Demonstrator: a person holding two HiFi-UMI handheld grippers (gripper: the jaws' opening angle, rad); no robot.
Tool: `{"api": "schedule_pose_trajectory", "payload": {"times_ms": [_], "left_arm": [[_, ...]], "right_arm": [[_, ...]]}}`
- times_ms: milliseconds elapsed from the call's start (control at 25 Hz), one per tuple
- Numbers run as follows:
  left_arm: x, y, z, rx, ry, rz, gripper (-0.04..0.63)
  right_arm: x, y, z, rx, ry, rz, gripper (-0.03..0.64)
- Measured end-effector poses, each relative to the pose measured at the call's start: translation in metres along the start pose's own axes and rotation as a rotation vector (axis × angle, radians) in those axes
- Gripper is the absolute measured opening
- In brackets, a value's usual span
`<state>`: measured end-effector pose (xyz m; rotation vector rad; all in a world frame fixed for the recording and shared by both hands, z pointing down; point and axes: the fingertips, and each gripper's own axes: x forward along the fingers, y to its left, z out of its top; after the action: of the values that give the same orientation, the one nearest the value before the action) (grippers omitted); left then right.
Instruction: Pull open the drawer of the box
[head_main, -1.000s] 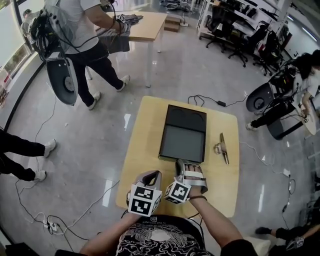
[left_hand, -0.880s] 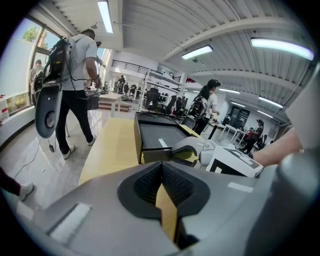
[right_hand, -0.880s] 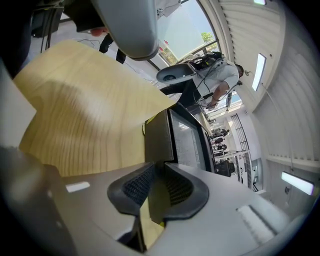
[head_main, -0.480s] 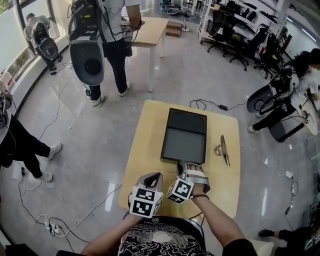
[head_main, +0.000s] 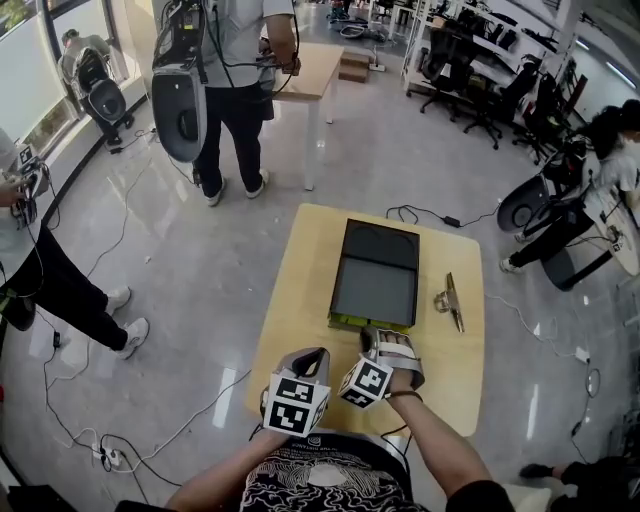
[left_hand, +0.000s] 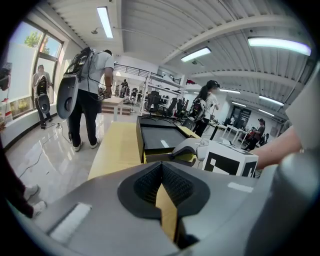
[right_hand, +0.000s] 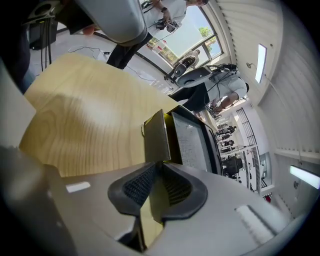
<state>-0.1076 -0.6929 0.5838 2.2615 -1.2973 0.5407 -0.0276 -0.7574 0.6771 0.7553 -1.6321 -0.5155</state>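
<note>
Right gripper (head_main: 373, 338) is clamped on the front of the drawer (head_main: 368, 322). The drawer stands slightly out of the box (head_main: 378, 262), which sits mid-desk (head_main: 295, 300), and projects toward the near edge. Left gripper (left_hand: 161, 175) has its jaws together, empty, over the near edge. Only the right gripper view shows the clamped front.

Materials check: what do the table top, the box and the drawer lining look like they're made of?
table: light wood or wood-look laminate with a satin finish; grain lines show in the right gripper view.
box: dark grey and matte with thin flat walls, probably covered cardboard, though plastic can't be ruled out.
drawer: yellow-green lining at its pulled-out edge, likely paper or card.
</note>
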Motion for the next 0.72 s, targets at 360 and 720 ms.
{"api": "schedule_pose_trajectory", "payload": {"times_ms": [360,720], "left_arm": [[-0.04,-0.03,-0.025,0.012,-0.006,-0.004,0.012],[-0.081,-0.076,-0.042,0.022,-0.009,-0.014,0.012]], "right_arm": [[-0.045,0.04,-0.008,0.02,-0.001,0.02,0.052],[-0.104,0.07,-0.024,0.023,-0.001,0.032,0.051]]}}
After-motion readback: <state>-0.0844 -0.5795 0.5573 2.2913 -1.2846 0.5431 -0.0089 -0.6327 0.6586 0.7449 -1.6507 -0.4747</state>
